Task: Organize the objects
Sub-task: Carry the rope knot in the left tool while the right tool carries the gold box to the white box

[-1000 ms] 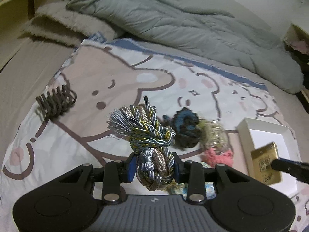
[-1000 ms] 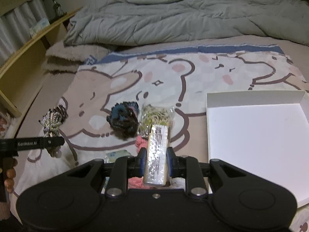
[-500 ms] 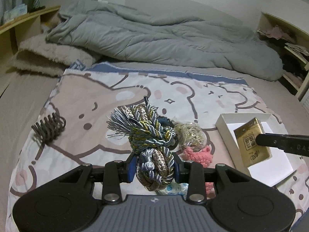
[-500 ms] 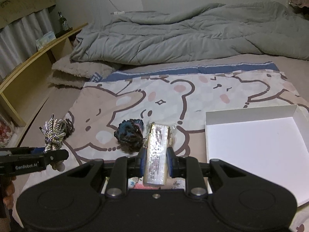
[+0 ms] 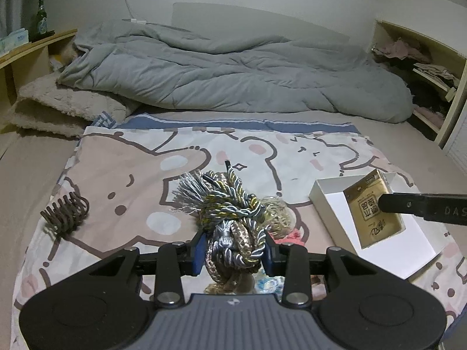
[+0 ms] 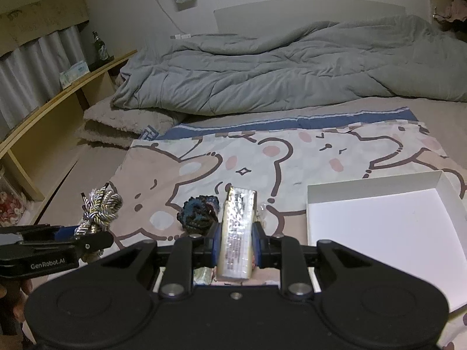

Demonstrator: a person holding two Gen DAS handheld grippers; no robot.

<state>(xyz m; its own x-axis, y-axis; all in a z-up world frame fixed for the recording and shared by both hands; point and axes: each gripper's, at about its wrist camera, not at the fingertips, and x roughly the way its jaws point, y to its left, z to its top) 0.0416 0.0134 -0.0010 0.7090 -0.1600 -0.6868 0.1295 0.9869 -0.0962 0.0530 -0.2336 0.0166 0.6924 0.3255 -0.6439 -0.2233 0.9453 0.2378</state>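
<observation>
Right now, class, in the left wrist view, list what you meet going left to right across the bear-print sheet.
Brown claw hair clip → knotted rope bundle held in the left tool → white box → gold packet held by the right tool.

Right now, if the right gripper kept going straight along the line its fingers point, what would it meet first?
The right gripper, shut on the gold packet, points down at the bear-print sheet. The dark blue scrunchie sits just left of that line and the white box right, so probably bare sheet; depth is unclear.
</observation>
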